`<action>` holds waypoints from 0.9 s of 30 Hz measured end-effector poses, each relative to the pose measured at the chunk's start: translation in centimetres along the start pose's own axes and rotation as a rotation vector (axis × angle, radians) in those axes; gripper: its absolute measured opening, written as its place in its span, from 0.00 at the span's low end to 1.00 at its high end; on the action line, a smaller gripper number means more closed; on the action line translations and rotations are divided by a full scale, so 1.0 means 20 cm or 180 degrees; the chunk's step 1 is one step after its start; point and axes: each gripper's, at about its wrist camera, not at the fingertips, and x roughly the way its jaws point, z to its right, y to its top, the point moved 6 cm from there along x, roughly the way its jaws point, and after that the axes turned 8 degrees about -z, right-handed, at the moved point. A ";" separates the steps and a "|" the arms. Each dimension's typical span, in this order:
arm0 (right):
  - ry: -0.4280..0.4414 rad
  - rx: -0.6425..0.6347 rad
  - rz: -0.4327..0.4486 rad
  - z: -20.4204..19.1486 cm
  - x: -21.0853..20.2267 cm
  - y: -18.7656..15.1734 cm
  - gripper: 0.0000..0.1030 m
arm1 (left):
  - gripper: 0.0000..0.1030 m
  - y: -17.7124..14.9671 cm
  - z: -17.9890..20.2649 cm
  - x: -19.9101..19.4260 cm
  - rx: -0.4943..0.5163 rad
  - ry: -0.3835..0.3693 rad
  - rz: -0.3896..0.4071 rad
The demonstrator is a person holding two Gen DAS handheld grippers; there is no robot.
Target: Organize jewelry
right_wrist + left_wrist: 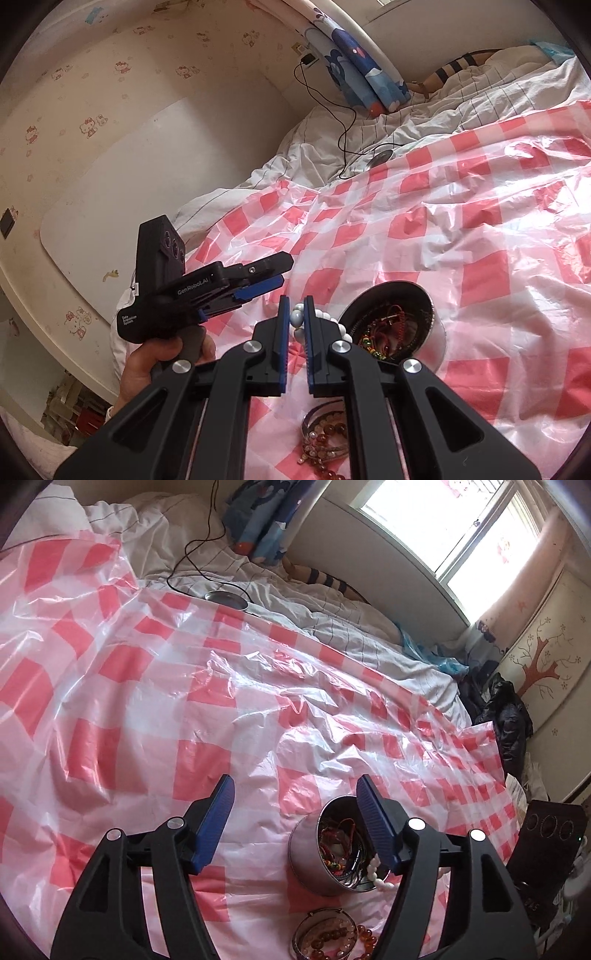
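The right tongs are closed on a white bead bracelet, held just left of the metal tin full of jewelry on the bed's pink checked plastic sheet. The left tongs gape wide and empty, their right finger over the tin's rim. A small dish of amber beads lies just in front of the tin.

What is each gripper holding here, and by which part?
Right gripper pinches the white bead bracelet by a few beads near its end. Left gripper is open, holding nothing.
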 end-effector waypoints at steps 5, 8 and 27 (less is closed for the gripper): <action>-0.0185 0.0173 -0.0108 0.11 0.14 0.02 0.08 | 0.65 -0.01 0.03 0.00 0.0078 -0.0022 -0.0016; -0.0855 0.0017 -0.0285 0.20 0.20 0.00 0.08 | 0.66 -0.02 0.03 0.00 0.0075 -0.0028 -0.0018; -0.0792 0.0326 -0.0432 0.17 -0.08 -0.40 0.37 | 0.69 -0.48 0.09 0.10 0.0943 0.0161 -0.0963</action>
